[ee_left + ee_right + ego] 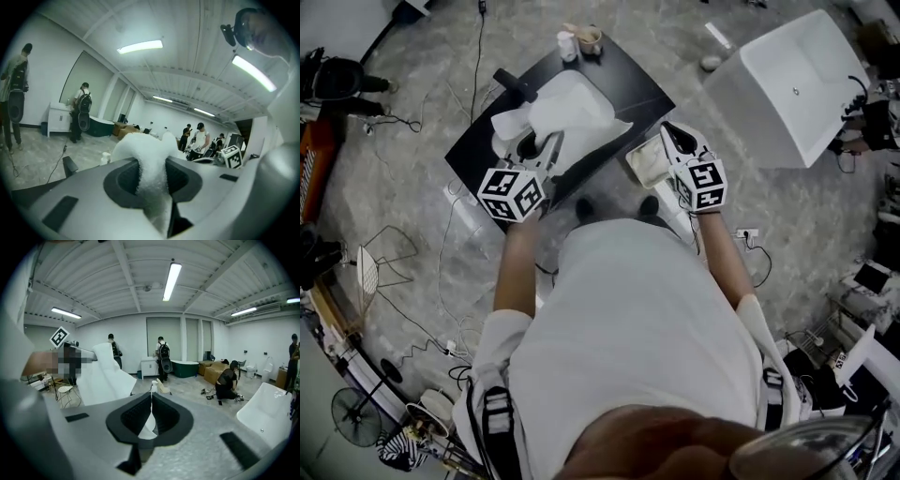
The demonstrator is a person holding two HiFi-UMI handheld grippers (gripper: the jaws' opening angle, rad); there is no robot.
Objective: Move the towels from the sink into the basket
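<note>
person's white-shirted torso (628,328) is filling the lower head view, both forearms reaching out ahead; white bathtub (797,84) is sitting on the floor at upper right, well apart from the black counter (633,80); wire frame (384,262) is lying on the floor far left, cannot tell whether it is the basket; big white towel (572,117) is hanging over the counter top, bunched at one end and spreading out toward the counter's right side; left gripper (548,145) is pinching that bunched end, and in the left gripper view the jaws (152,180) are pressing on a thick fluffy fold (150,159) that is bulging out past the tips; right gripper view is showing the same towel (108,376) draping down at left; smaller cream towel (647,161) is hanging off the counter's right edge, over the floor; right gripper (670,131) is clamping it, jaws (151,416) nearly together on a thin white edge (150,423); black faucet (516,86) is standing at the counter's left side, just beside the big towel; cups (581,39) are standing at the counter's far corner
</note>
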